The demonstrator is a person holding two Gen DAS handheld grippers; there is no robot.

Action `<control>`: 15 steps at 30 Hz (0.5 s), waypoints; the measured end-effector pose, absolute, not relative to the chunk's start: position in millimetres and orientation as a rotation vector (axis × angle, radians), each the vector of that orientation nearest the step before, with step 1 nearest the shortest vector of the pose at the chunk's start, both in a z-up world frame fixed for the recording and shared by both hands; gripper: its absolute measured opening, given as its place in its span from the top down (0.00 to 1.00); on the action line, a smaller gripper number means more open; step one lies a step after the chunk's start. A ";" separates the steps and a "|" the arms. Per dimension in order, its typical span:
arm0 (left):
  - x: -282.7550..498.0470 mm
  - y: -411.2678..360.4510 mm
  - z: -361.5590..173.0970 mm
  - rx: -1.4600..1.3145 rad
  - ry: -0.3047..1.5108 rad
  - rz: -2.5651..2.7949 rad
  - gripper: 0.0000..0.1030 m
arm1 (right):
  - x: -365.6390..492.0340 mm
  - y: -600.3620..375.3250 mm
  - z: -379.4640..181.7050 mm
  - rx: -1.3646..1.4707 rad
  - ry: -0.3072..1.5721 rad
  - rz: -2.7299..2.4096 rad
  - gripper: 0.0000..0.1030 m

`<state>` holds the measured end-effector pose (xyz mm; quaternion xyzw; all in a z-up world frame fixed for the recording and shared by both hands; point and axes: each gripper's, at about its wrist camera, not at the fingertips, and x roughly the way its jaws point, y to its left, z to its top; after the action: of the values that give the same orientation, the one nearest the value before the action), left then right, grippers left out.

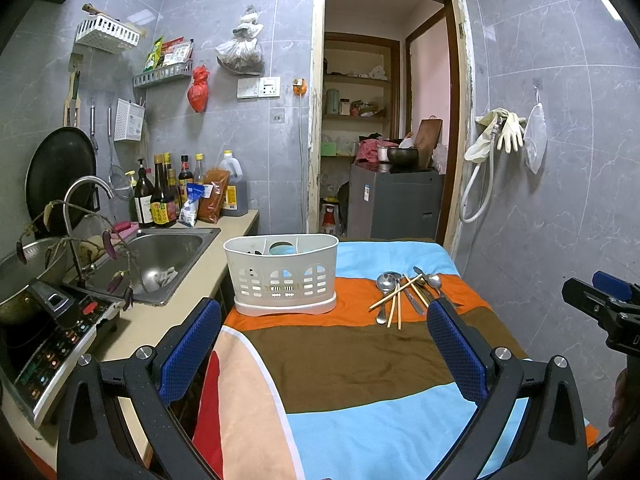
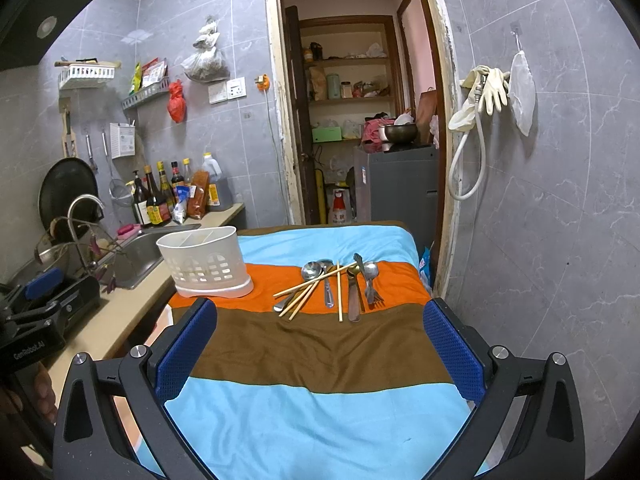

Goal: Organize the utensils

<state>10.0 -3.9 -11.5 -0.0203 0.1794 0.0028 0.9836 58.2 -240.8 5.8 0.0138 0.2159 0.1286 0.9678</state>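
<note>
We start at our right gripper (image 2: 320, 344): its jaws stand wide apart with nothing between them, raised over the brown stripe of the striped cloth (image 2: 320, 412) that covers the bench. Straight ahead of that gap, on the orange stripe, lies the pile of utensils (image 2: 330, 286). The chopsticks (image 2: 308, 290), the spoons (image 2: 320, 276), a knife (image 2: 353, 300) and a fork (image 2: 372, 286) overlap one another, and most of their long axes run roughly away from us, handles toward the jaws; some chopsticks fan off on a diagonal, crossing the spoon handles.

Our left gripper (image 1: 324, 344) is also fully spread and empty, hovering over the same brown band. From it the utensils sit ahead and to the right, just beyond its right finger, while the white caddy (image 1: 282, 280) stands ahead and slightly left, on the orange stripe near the cloth's left edge. The caddy and the pile are well apart.

So we judge the right hand the better placed for the first pick: the pile is centred on its line. Because the pieces lie lengthwise to our approach, the jaws would likely need turning to close across a handle rather than along it, and the crossed chopsticks may drag a neighbour along.
</note>
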 end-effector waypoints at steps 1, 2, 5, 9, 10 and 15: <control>10.7 -4.4 -14.5 -0.042 0.362 0.005 0.02 | 58.4 -240.7 5.8 0.028 0.437 0.260 0.00; 12.3 -5.3 -14.3 -0.042 0.362 0.005 0.02 | 58.7 -240.6 5.7 0.029 0.437 0.260 0.00; 13.7 -5.7 -17.0 -0.040 0.363 0.005 0.02 | 59.2 -239.9 5.4 0.029 0.438 0.260 0.00; 13.4 -5.9 -16.0 -0.039 0.363 0.005 0.02 | 59.7 -238.8 5.1 0.029 0.438 0.260 0.00; 12.8 -5.6 -14.5 -0.039 0.362 0.005 0.02 | 59.8 -238.5 5.0 0.028 0.438 0.261 0.00; 16.5 -0.1 -26.7 -0.038 0.368 0.003 0.02 | 60.6 -237.9 4.4 0.030 0.441 0.260 0.00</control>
<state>16.5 -0.1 -26.7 -0.0189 0.1831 0.0015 0.9829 60.6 -237.9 4.4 0.0147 0.2179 0.1284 0.9674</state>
